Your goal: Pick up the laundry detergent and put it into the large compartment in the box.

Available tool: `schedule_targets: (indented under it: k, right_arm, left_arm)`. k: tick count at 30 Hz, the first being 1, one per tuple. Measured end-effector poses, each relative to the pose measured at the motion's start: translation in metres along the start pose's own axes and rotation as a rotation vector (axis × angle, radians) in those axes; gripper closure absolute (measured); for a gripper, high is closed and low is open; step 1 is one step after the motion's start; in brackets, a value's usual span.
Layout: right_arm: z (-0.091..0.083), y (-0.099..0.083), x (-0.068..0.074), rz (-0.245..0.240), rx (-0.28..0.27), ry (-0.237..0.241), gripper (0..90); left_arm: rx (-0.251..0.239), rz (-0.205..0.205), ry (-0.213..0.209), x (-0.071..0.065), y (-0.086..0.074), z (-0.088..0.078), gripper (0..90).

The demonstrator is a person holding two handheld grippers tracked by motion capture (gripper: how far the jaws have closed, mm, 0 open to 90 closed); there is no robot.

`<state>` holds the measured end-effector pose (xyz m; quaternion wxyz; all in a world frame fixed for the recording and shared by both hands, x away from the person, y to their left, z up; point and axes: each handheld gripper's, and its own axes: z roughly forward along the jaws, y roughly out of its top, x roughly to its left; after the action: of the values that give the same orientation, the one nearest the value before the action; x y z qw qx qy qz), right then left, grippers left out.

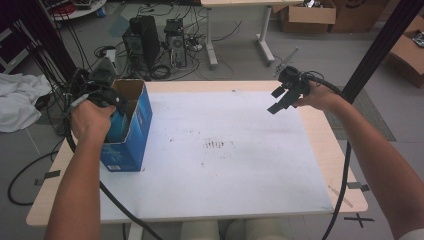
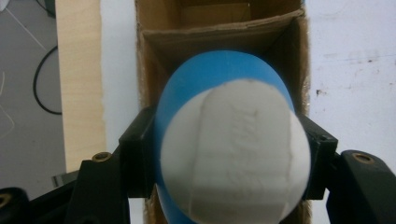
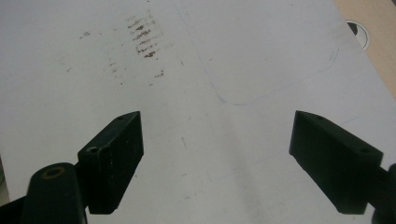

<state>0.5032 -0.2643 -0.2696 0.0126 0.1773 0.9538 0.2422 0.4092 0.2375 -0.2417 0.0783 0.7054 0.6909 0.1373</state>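
An open blue cardboard box (image 1: 131, 131) stands on the white sheet at the table's left. My left gripper (image 1: 111, 107) is over its open top, shut on a blue and white rounded object (image 2: 231, 140), which hangs just above the box's brown inside (image 2: 215, 28). Both jaws press its sides in the left gripper view. My right gripper (image 1: 281, 100) is raised over the table's far right, open, with nothing between its jaws. In the right gripper view its jaws stand wide apart above the bare white sheet (image 3: 196, 84).
The white sheet (image 1: 220, 150) covers most of the wooden table (image 1: 345, 160) and has dark smudges near its middle. On the floor behind stand computer towers (image 1: 145, 40) with cables, cardboard boxes (image 1: 307, 15), and a black post (image 1: 380, 45) at the right.
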Motion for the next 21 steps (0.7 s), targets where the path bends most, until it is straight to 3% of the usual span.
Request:
schedule_targets:
  k: [21]
  right_arm:
    - [0.002, -0.003, -0.002, 0.008, 0.008, -0.004, 17.6]
  left_arm:
    - [0.055, 0.009, -0.018, 0.001, -0.008, 0.037, 38.1]
